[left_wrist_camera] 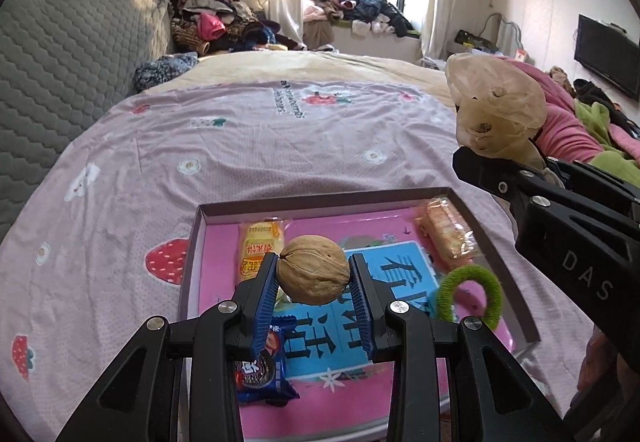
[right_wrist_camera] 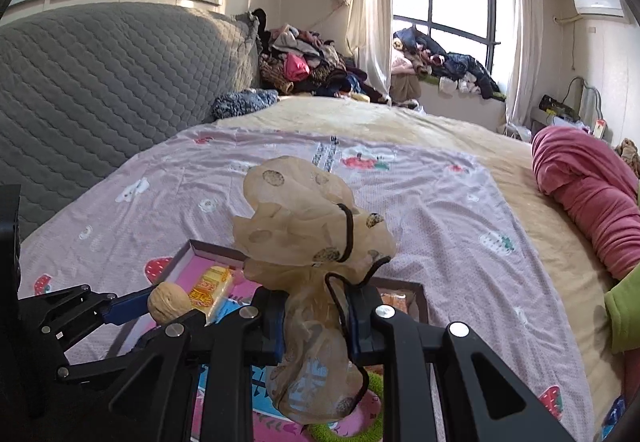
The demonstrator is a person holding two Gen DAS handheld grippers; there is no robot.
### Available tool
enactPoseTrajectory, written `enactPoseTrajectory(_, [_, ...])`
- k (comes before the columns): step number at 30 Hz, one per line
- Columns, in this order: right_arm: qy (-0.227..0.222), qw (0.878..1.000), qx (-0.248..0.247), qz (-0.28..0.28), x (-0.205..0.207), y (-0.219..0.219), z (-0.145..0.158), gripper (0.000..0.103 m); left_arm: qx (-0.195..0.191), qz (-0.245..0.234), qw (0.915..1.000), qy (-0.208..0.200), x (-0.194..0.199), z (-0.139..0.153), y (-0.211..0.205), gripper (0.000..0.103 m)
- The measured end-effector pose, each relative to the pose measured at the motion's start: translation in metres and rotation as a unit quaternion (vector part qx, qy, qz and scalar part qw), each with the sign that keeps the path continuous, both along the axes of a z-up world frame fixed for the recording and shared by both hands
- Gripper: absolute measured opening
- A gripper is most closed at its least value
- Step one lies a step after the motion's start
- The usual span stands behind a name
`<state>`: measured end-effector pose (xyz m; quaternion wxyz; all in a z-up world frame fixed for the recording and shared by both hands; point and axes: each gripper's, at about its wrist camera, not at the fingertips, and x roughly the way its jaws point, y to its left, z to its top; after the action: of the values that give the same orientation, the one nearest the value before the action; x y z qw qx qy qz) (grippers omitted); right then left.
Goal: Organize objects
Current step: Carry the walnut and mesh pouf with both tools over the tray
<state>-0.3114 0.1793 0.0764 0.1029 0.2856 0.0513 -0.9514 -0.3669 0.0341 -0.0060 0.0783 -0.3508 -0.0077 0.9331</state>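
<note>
My left gripper is shut on a brown walnut, held above a shallow box with a pink and blue inside. In the box lie a yellow snack packet, a wrapped cracker bar, a blue cookie packet and a green fuzzy ring. My right gripper is shut on a beige sheer scrunchie with a black elastic cord, also over the box. From the right wrist view the walnut shows at the lower left.
The box rests on a pink strawberry-print sheet spread over a bed. A grey quilted headboard stands at left. A rolled pink blanket lies at right. Heaps of clothes sit beyond the bed near the window.
</note>
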Motion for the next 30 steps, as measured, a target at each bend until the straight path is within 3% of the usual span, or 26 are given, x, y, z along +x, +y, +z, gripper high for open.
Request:
enactPoseTrajectory(12, [-0.057, 0.998, 0.013, 0.002, -0.032, 0.002, -0.036, 0.023, 0.006, -0.021, 0.9994, -0.028, -0.011, -0.023, 0.011, 0.036])
enactPoseTrajectory(20, [-0.12, 0.992, 0.018, 0.022, -0.048, 0.001, -0.066, 0.024, 0.003, -0.035, 0.9982, -0.05, -0.016, -0.035, 0.018, 0.036])
enactPoseTrajectory(30, [-0.137, 0.99, 0.021, 0.022, -0.05, 0.004, -0.074, 0.024, -0.003, -0.046, 0.9963, -0.072, -0.018, -0.044, 0.025, 0.036])
